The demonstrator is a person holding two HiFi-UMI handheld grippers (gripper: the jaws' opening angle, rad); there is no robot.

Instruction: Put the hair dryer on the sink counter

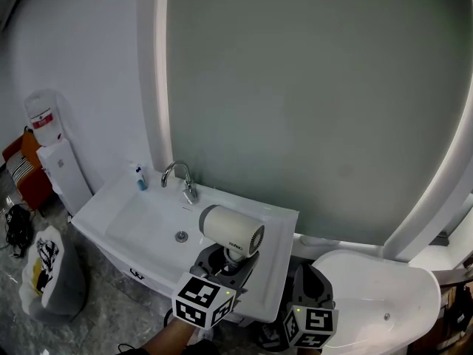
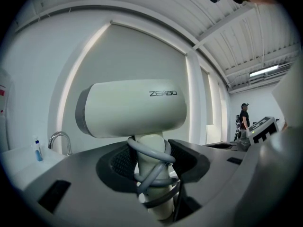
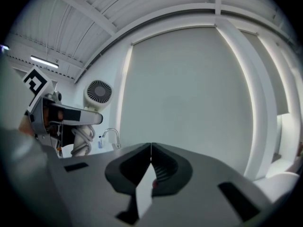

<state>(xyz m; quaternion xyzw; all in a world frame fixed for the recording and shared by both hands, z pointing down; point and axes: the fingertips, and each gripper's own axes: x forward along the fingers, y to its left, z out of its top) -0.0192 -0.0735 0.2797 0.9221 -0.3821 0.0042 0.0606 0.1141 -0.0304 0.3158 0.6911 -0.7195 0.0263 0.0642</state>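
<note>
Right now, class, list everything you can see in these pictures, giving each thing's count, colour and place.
hair dryer: one, cream, held by its handle, seen over the sink counter's right part
cord: one, grey, wound round the dryer's handle
sink counter: one, white, below the mirror
faucet: one, chrome, at the basin's back edge
small bottle: one, white and blue, left of the faucet
mirror: one, grey with a lit rim, on the wall
bag: one, white with black print, on the floor at left
left gripper: one, grey, shut on the dryer's handle
right gripper: one, grey, shut and empty, right of the left one
</note>
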